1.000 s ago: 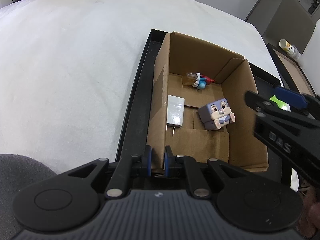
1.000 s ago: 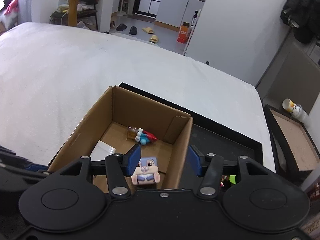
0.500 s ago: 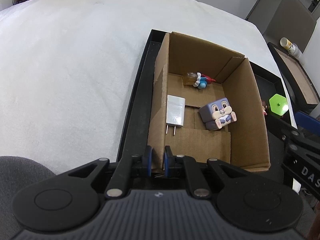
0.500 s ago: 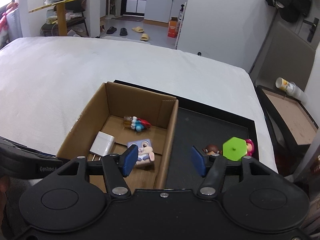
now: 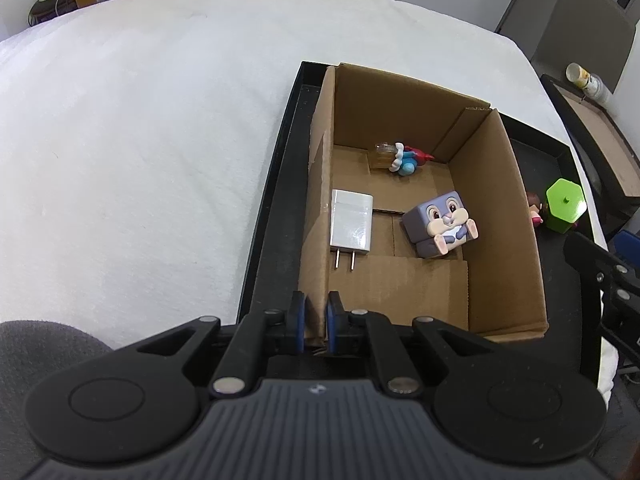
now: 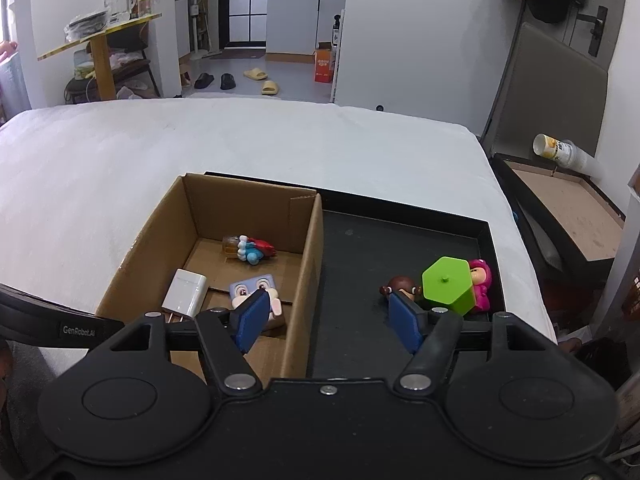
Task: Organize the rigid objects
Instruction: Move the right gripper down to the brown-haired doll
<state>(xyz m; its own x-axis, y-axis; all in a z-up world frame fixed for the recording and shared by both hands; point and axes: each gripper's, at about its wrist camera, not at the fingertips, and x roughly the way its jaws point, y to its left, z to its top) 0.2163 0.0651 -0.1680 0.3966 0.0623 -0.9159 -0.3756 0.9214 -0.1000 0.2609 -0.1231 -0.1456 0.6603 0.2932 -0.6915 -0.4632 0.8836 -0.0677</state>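
The left gripper (image 5: pixel 314 326) is clamped on the near wall of the cardboard box (image 5: pixel 516 216). Inside the box lie a white charger (image 5: pixel 351 222), a bunny cube (image 5: pixel 438 224) and a small figure (image 5: pixel 400 157). Right of the box stands a green hexagon block (image 6: pixel 448 285), perhaps touching two dolls. The right gripper (image 6: pixel 332 318) has just been opening, nothing between its jaws.
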